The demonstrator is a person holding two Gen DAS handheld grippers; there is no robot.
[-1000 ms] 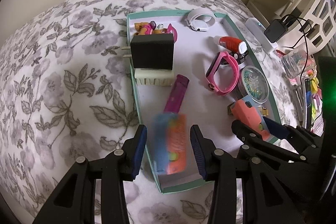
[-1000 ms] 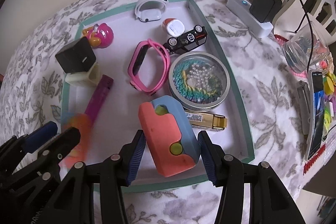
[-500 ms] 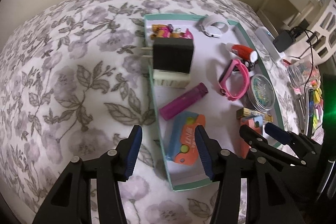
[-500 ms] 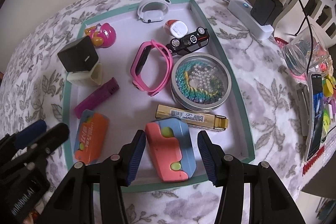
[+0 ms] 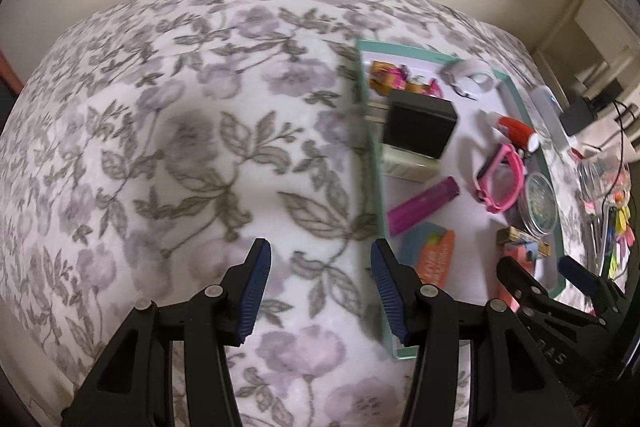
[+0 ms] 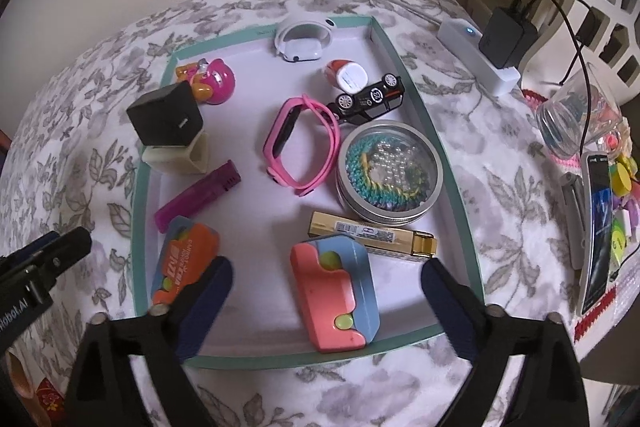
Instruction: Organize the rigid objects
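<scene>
A teal-rimmed tray (image 6: pixel 460 211) lies on the floral cloth and holds several small objects. A pink-and-blue case (image 6: pixel 334 291) lies at its near edge, an orange-and-blue case (image 6: pixel 184 263) at its near left. My right gripper (image 6: pixel 326 301) is open wide around the pink-and-blue case without touching it. My left gripper (image 5: pixel 318 283) is open and empty over the bare cloth left of the tray (image 5: pixel 370 163). The orange-and-blue case (image 5: pixel 430 255) shows just right of its right finger.
The tray also holds a black charger (image 6: pixel 168 119), purple lighter (image 6: pixel 200 197), pink watch band (image 6: pixel 300 143), round bead tin (image 6: pixel 390 173), gold box (image 6: pixel 372 235), toy car (image 6: pixel 370 99), white earbud case (image 6: pixel 304 39). A power strip (image 6: pixel 480 61), jar (image 6: pixel 576 115) and phone (image 6: pixel 598 227) lie to the right.
Both grippers let go of their cases into the tray. The left gripper has swung left over the cloth. The right gripper has opened wide and drawn back.
</scene>
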